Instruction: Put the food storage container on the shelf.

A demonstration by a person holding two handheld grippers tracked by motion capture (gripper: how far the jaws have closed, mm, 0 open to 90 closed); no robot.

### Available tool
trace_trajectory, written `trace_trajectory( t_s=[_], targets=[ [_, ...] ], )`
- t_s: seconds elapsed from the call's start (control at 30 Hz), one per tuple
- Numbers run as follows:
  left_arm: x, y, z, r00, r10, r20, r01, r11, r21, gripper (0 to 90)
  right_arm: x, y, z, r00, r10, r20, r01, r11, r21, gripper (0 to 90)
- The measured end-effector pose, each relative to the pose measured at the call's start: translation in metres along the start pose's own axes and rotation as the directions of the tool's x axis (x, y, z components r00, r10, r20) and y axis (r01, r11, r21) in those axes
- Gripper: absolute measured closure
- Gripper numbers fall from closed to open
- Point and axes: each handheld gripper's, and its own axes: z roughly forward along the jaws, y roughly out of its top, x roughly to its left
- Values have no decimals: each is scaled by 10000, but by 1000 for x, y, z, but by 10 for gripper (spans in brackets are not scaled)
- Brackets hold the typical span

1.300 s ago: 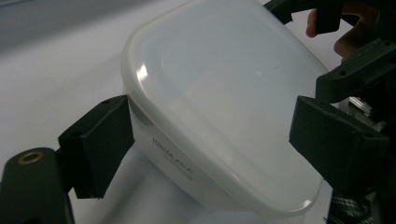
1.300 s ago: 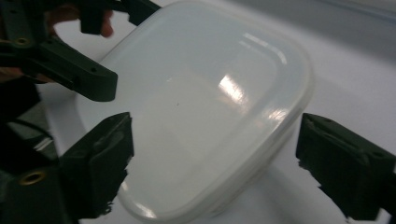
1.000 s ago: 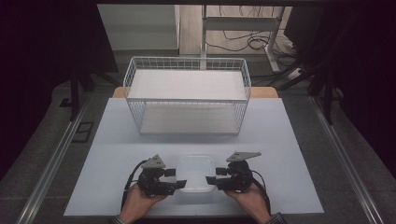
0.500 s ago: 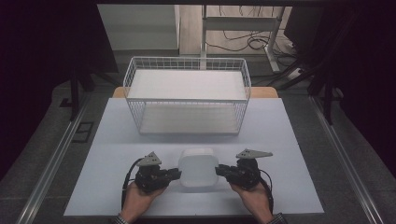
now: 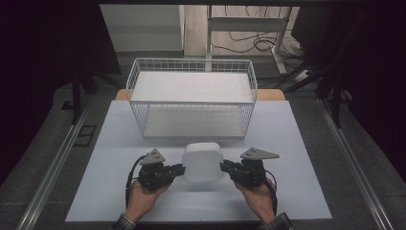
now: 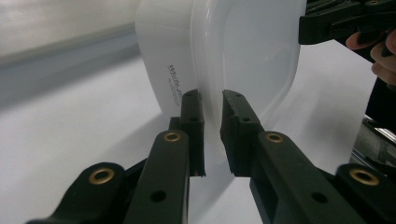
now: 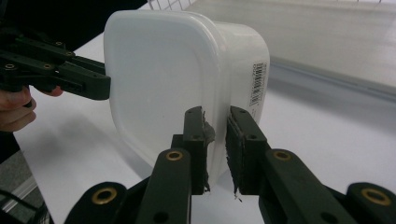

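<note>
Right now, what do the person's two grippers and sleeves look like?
Both the left gripper and the right gripper are black, each topped by a grey three-cornered plate. Their two jaws are flat black bars with brass-coloured rivets and ribbed pads. A black cable loops from each. At the wrists, checked sleeve cuffs show.

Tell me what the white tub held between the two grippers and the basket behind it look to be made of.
The white rounded-square tub: probably plastic, semi-matte and slightly translucent, since light shows through its thin wall and rim; a barcode sticker sits on one side. The white rectangular wire basket: probably metal wire with a white coating, judging by its thin grid of rods.
</note>
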Motion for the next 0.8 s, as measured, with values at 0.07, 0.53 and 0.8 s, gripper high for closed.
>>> trace_trajectory(
  t_s=[0.07, 0.53, 0.8],
  targets=[
    [2, 3, -2, 10000, 1, -45, -2, 9999, -111, 800, 0, 4, 2, 10000, 22, -3, -22, 9999, -119, 771],
    [22, 28, -7, 9991, 12, -433, -39, 9980, -636, 801, -8, 29, 22, 10000, -2, 63, 5, 9989, -475, 767],
    [34, 45, -3, 9988, 118, -485, -162, 9956, -926, 801, -19, 45, 32, 9999, 70, 156, -60, 9979, -642, 762]
  ],
)
